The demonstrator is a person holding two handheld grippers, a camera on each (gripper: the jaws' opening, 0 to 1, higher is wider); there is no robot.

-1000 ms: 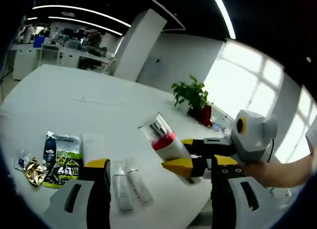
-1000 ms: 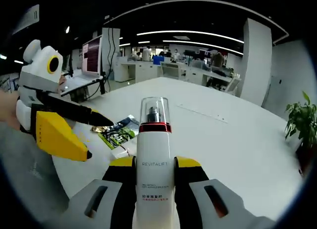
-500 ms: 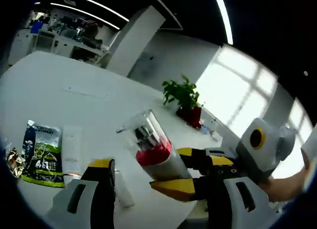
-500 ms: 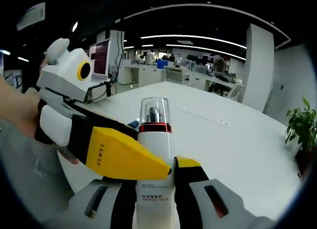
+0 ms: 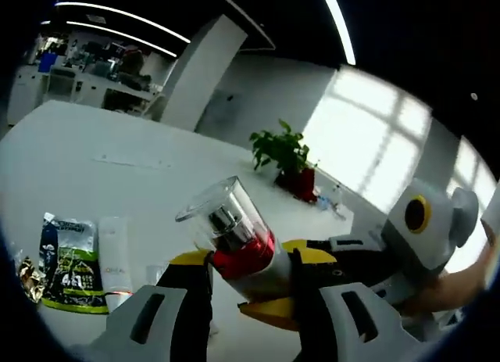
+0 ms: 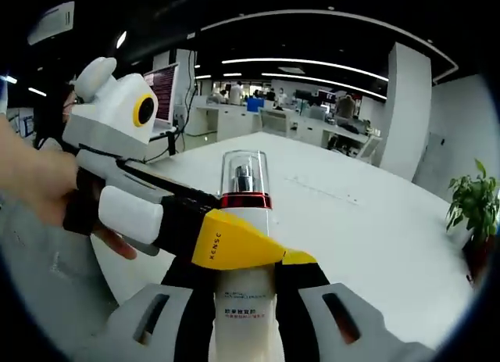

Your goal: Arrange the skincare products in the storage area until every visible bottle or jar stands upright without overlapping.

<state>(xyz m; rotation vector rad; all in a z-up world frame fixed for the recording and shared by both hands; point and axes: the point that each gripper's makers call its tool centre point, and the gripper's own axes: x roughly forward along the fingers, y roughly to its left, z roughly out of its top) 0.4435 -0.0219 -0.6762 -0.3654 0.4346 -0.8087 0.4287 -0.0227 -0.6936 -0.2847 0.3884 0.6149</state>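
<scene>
A white serum bottle [image 5: 231, 235] with a clear cap and a red band is held tilted in the air above the white table [image 5: 94, 174]. My left gripper [image 5: 248, 259] has its yellow-tipped jaws pressed on either side of the bottle at the red band. My right gripper [image 5: 273, 282] comes in from the right, shut on the bottle's white body. In the right gripper view the bottle [image 6: 244, 209] stands between my right gripper's [image 6: 244, 277] jaws, and the left gripper [image 6: 238, 249] crosses it from the left, one yellow jaw lying over its front.
On the table lie a green and black sachet [image 5: 74, 260], a white tube [image 5: 116, 256] and a gold wrapper [image 5: 31, 284]. A potted plant [image 5: 285, 155] stands at the table's far edge. A hand [image 6: 39, 190] holds the left gripper. Office desks [image 6: 312, 127] fill the background.
My left gripper has come up to the bottle held by the right gripper, and its jaws have narrowed from wide open until they clasp the bottle just below the red band.
</scene>
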